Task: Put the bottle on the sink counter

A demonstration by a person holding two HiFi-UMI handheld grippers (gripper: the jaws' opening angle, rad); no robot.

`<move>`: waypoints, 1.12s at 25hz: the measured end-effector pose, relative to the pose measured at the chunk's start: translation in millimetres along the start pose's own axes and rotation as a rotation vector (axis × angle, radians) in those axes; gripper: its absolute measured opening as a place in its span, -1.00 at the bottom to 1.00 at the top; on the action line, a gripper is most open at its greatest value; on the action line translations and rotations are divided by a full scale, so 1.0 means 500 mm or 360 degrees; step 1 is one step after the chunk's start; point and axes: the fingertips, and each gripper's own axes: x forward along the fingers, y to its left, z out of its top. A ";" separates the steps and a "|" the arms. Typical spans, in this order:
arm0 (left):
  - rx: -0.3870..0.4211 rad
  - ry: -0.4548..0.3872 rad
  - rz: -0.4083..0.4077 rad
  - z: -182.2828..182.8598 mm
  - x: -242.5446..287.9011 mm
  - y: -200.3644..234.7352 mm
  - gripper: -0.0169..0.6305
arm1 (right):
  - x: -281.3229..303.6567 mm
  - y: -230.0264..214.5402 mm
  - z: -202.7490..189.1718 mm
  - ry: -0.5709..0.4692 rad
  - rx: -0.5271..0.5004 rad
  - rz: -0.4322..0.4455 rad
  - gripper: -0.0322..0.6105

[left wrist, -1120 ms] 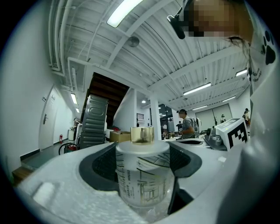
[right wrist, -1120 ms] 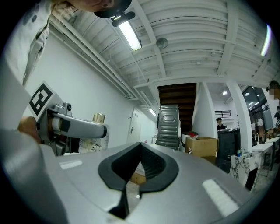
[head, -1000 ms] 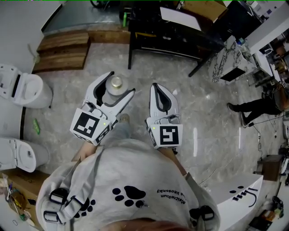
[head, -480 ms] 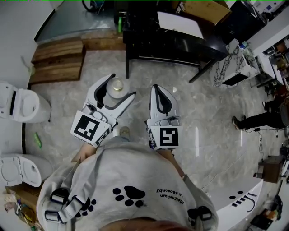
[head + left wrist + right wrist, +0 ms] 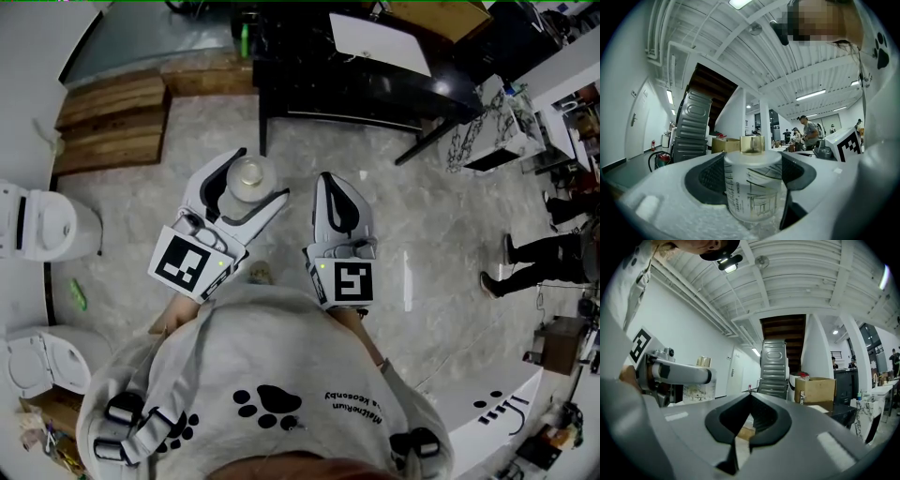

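Wood steps (image 5: 108, 122) nearer now — bottle (image 5: 246, 178) still in L gripper (image 5: 262, 172)

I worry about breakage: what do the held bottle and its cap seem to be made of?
The bottle looks like frosted glass: matte, translucent white, with printed line drawings; frosted plastic can't be ruled out. Its cap is shiny gold, metal or metallised plastic, judging by its reflections.

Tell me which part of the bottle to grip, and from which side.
Grip the bottle by its wide frosted body, below the narrow gold cap, coming in level from the side. It stands upright, and its round walls sit snugly in the left tongs, which hold it that way now.
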 end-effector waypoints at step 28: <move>-0.0037 -0.0046 0.0093 -0.028 0.226 0.207 0.09 | 0.310 -0.147 -0.052 0.0018 0.0001 0.0174 -0.89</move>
